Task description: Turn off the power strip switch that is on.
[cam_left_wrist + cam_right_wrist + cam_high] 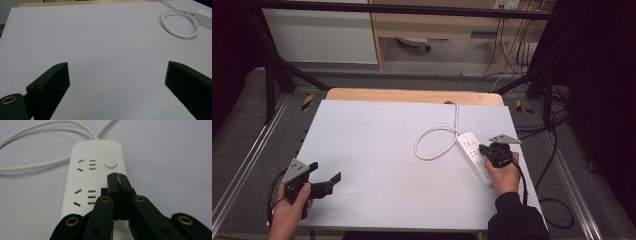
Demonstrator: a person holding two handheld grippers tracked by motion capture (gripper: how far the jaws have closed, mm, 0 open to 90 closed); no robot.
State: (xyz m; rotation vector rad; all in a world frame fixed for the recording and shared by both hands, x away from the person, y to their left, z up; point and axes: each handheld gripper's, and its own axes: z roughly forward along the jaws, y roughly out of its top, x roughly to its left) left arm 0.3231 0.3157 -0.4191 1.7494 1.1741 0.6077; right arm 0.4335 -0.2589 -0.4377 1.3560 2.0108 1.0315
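A white power strip [474, 158] [93, 175] lies on the right side of the white table top, its white cable [434, 142] [180, 23] curled in a loop to its left. My right gripper [484, 149] [117, 176] is shut with nothing between its jaws, its tips hovering over the strip just short of the round button [111, 163]. My left gripper [326, 176] [117, 75] stands open above the bare table near the front left corner, holding nothing.
The white table top [377, 145] rests on a wooden board whose edge [412, 95] shows at the back. Black frame bars and loose cables [557, 150] run along the right side. A wooden desk stands beyond.
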